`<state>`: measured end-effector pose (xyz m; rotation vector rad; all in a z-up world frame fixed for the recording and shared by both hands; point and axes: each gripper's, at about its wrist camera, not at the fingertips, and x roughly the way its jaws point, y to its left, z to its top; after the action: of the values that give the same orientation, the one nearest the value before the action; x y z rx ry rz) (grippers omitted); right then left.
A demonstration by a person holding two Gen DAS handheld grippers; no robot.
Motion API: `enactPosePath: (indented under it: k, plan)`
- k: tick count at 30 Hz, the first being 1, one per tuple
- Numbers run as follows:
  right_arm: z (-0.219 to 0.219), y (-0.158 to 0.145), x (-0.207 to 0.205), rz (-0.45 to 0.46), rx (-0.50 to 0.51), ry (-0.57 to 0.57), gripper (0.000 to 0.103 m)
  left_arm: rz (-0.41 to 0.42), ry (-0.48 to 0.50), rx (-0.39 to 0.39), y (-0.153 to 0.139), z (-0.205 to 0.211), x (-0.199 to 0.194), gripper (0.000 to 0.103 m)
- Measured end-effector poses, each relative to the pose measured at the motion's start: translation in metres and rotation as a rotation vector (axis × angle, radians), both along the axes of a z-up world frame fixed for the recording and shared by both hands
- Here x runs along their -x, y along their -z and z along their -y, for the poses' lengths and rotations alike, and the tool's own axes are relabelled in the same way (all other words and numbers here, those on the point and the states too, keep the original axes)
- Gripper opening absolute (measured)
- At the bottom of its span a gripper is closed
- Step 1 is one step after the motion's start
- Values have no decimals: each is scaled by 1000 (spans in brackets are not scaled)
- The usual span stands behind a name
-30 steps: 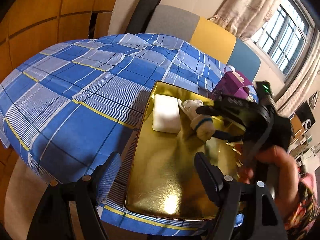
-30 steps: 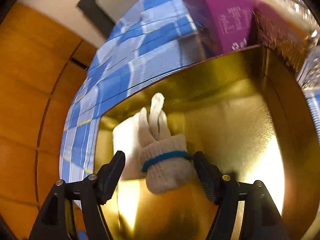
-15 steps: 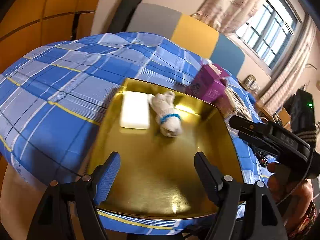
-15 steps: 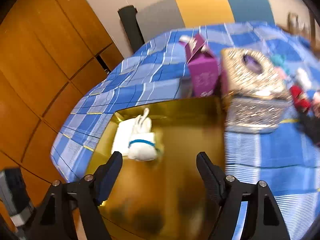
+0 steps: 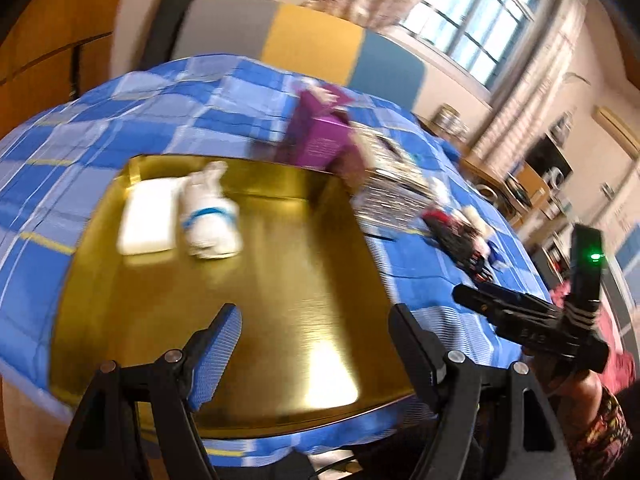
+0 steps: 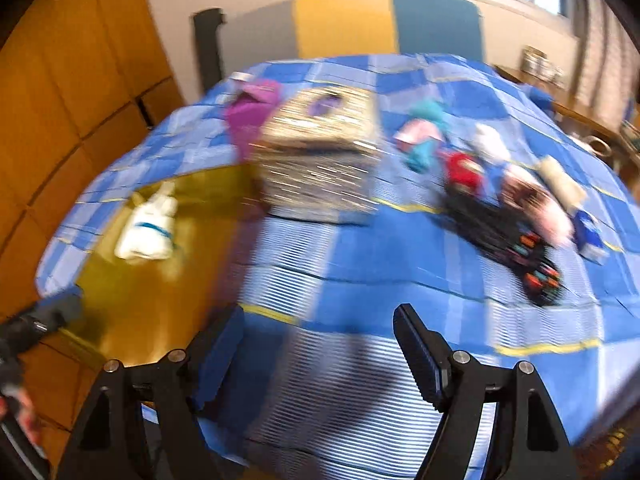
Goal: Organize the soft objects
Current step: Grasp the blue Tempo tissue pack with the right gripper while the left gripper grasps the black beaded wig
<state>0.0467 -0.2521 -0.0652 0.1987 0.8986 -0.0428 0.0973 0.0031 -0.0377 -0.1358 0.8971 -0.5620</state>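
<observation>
A white rolled sock with a blue band [image 5: 210, 216] [image 6: 146, 228] lies on the gold tray [image 5: 280, 300] [image 6: 160, 300], beside a white folded cloth [image 5: 146, 216]. My left gripper [image 5: 316, 344] hangs open and empty over the tray's near half. My right gripper [image 6: 320, 344] is open and empty above the blue checked tablecloth [image 6: 400, 280], right of the tray; in the left wrist view the right gripper [image 5: 468, 300] shows side-on. Several soft items lie far right: a teal and pink one [image 6: 420, 136], a red one [image 6: 464, 168], a beige roll [image 6: 560, 184].
A glittery box [image 6: 316, 156] and a purple carton [image 6: 250, 116] stand behind the tray. A black case of coloured pens [image 6: 508, 236] lies among the soft items. Wooden panels are on the left, a padded headboard behind, and the table's front edge is near both grippers.
The right gripper let go of the banded sock, drew back and swung right off the tray over the cloth. The left gripper pulled back and turned right.
</observation>
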Motion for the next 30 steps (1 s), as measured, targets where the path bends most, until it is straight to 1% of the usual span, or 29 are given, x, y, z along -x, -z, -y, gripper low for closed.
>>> enactPosePath:
  k: [3, 5, 7, 11, 13, 15, 17, 18, 19, 20, 21, 23, 24, 25, 26, 27, 28, 29, 30]
  plan:
    - [41, 11, 10, -41, 4, 56, 78, 20, 67, -32, -5, 30, 4, 77]
    - [71, 14, 12, -59, 6, 92, 78, 27, 109, -39, -7, 51, 6, 77]
    - [104, 15, 11, -64, 44, 153, 78, 22, 140, -38, -9, 67, 6, 77]
    - [163, 16, -5, -76, 78, 243, 79, 12, 176, -42, -9, 92, 6, 77]
    - [188, 23, -19, -104, 77, 269, 79, 8, 189, -47, -9, 103, 7, 77]
    - [201, 35, -32, -147, 84, 269, 79, -2, 194, -56, -8, 112, 6, 77]
    - [210, 48, -42, -195, 62, 258, 79, -17, 198, -58, -6, 120, 5, 77]
    - [212, 54, -46, -206, 23, 244, 79, -26, 199, -60, -5, 125, 4, 77]
    - [212, 59, -48, -222, -28, 231, 79, -32, 198, -62, -5, 128, 3, 77]
    - [207, 63, -49, -242, -120, 203, 79, -39, 193, -64, -4, 133, 2, 77]
    - [201, 63, -47, -234, -183, 170, 81, -38, 191, -64, -4, 136, 1, 77]
    - [186, 59, -43, -213, -281, 75, 80, -33, 189, -70, -3, 144, -1, 77]
    - [182, 54, -40, -206, -318, 32, 79, -33, 190, -76, -2, 149, -2, 77]
    - [182, 49, -37, -186, -325, 21, 79, -33, 193, -80, -1, 152, -3, 77]
    - [188, 41, -34, -160, -309, 32, 79, -35, 197, -86, 0, 157, -3, 77]
    - [200, 33, -31, -132, -278, 74, 79, -39, 200, -92, 1, 162, -4, 77]
    - [213, 26, -28, -106, -245, 127, 80, -41, 204, -94, 2, 165, -4, 77]
    - [235, 18, -25, -63, -183, 215, 80, -42, 210, -93, 3, 170, -4, 77]
    - [250, 14, -23, -48, -139, 275, 80, -42, 214, -94, 4, 173, -4, 77]
